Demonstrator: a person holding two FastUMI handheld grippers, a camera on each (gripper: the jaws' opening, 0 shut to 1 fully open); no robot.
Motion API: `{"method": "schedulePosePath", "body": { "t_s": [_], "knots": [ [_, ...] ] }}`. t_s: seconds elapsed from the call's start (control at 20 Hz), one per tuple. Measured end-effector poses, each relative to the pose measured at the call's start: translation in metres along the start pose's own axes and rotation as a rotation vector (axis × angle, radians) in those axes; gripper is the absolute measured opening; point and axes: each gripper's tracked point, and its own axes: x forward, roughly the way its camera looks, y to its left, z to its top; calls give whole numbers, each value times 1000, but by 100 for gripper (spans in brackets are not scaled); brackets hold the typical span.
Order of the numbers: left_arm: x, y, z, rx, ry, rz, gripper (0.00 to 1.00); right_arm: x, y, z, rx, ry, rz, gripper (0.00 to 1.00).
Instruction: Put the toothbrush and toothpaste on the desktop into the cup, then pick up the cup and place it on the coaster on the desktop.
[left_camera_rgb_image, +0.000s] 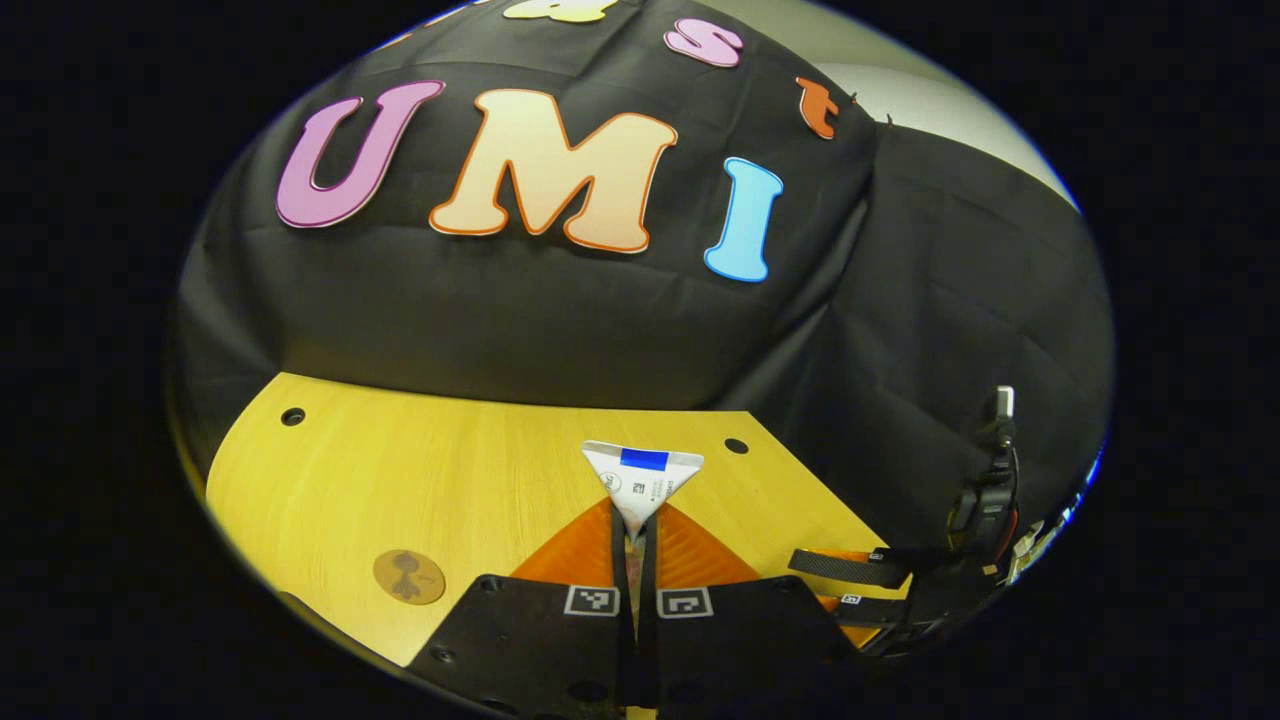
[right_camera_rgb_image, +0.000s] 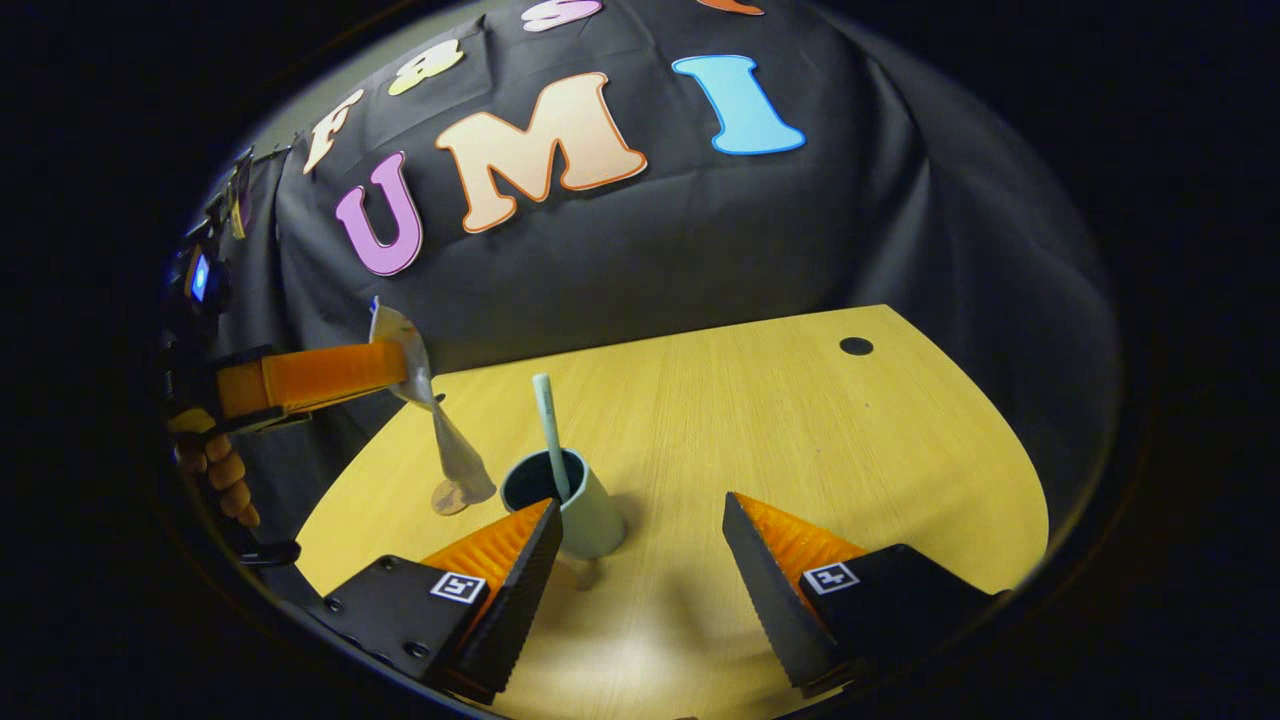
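My left gripper (left_camera_rgb_image: 634, 540) is shut on the white toothpaste tube (left_camera_rgb_image: 642, 478), whose flat crimped end sticks up past the fingers. In the right gripper view that tube (right_camera_rgb_image: 440, 420) hangs from the left gripper (right_camera_rgb_image: 395, 370), tilted, its cap end just left of the cup and near its rim. The pale green cup (right_camera_rgb_image: 570, 505) stands on the wooden desktop (right_camera_rgb_image: 800, 440) with the toothbrush (right_camera_rgb_image: 550, 430) upright inside. My right gripper (right_camera_rgb_image: 640, 555) is open, low over the desk, its left finger (right_camera_rgb_image: 520, 565) close beside the cup. The round brown coaster (left_camera_rgb_image: 409, 577) lies at the front left of the left gripper view.
A hand (right_camera_rgb_image: 215, 470) holds the left gripper at the left edge. The right gripper (left_camera_rgb_image: 880, 580) shows at the lower right of the left gripper view. Small round holes (right_camera_rgb_image: 856, 346) sit near the desktop's back corners. Black cloth hangs behind the desk.
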Motion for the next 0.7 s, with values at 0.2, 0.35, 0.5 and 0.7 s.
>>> {"method": "schedulePosePath", "body": {
  "t_s": [0.2, 0.35, 0.5, 0.7],
  "knots": [
    [25, -6, -14, -40, 37, 4, 0, -6, -13, -6, 11, 16, -14, 99],
    [36, -3, -32, -79, 91, 39, 0, -6, -18, -9, 11, 33, -17, 99],
    [42, 2, -50, -90, 149, 90, 0, -5, -21, -10, 14, 45, -8, 99],
    [35, 4, -55, -85, 117, 131, 14, -4, -18, -6, 6, 69, 6, 99]
  ]
}}
